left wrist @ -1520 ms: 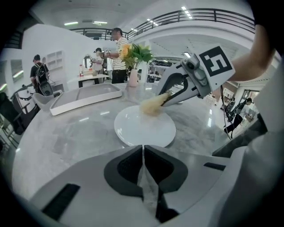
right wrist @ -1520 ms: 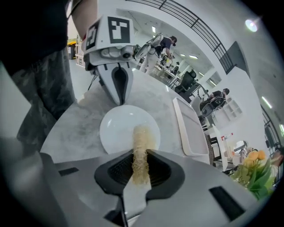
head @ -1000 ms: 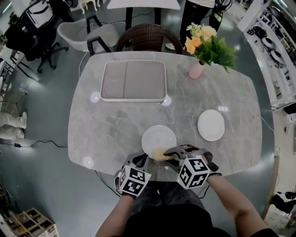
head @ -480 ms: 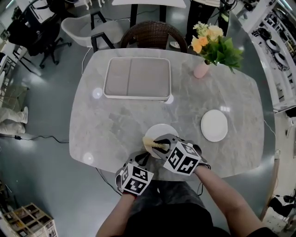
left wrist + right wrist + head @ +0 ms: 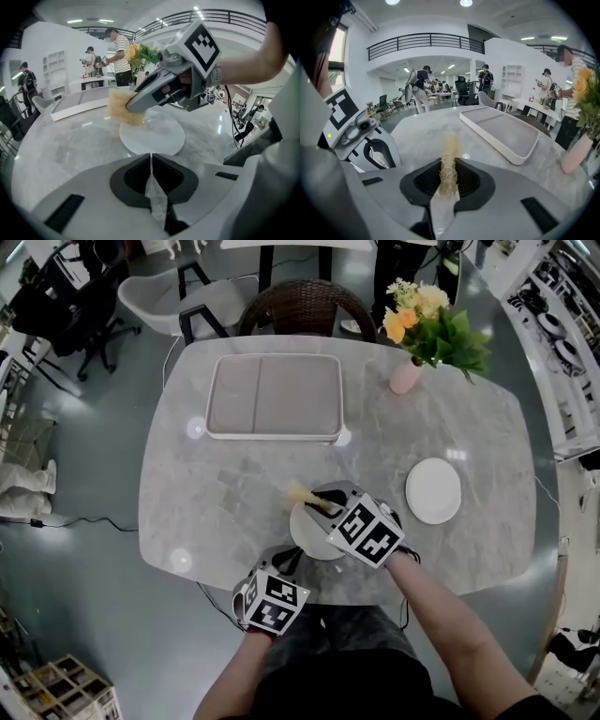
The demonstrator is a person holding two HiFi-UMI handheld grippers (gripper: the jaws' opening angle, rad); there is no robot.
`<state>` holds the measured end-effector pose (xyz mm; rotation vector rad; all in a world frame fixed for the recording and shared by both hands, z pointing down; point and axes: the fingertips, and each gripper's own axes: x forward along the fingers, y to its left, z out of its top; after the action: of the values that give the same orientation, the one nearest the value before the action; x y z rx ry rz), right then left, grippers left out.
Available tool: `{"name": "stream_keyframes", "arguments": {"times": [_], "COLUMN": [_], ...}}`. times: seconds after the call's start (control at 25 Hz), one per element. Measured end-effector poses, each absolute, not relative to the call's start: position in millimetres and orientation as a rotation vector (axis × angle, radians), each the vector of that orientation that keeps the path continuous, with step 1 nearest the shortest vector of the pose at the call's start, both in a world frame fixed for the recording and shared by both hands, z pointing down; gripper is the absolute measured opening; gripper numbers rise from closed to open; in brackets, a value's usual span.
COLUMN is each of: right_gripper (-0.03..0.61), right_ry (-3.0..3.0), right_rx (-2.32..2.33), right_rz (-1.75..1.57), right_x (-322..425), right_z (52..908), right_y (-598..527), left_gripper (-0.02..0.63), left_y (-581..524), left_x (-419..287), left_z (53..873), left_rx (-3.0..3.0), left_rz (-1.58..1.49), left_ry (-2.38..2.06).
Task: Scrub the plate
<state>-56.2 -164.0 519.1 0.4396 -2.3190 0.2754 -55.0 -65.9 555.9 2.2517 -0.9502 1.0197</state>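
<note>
Right tongs [image 5: 320, 503] moved scrubber [image 5: 301, 492] across plate [image 5: 312, 540], near edge to far rim.

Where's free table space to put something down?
Free: left side of the table, in front of the tray; the strip between vase and side plate. Crowded: front centre, where right gripper holds the scrubber at the plate, left gripper beside it.

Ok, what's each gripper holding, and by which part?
The right gripper pinches the yellow scrub pad edge-on by its near end; the left gripper is shut on nothing.
</note>
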Motion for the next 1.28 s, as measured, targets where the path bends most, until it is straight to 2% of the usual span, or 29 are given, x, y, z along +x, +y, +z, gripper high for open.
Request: {"name": "stream_keyframes", "arguments": {"times": [0.32, 0.68, 1.0, 1.28], "right_gripper": [0.074, 0.074, 0.074, 0.074], "right_ry": [-2.253, -2.233, -2.272, -2.288], "right_rx": [0.575, 0.581, 0.441, 0.372], "right_rz": [0.291, 0.384, 0.48, 0.5], "right_x": [-14, 16, -18, -58], "right_z": [519, 520, 519, 521], "right_y": [-174, -130, -84, -100], "left_gripper": [0.025, 0.025, 0.025, 0.025], "left_y": [-66, -66, -66, -66], "left_x": [-55, -54, -55, -54], "left_z": [556, 557, 557, 556], "left_rx": [2.255, 2.26, 2.26, 2.257], "left_rz": [1.023, 1.023, 1.017, 1.02], "left_ry": [-0.939, -0.93, -0.929, -0.93]}}
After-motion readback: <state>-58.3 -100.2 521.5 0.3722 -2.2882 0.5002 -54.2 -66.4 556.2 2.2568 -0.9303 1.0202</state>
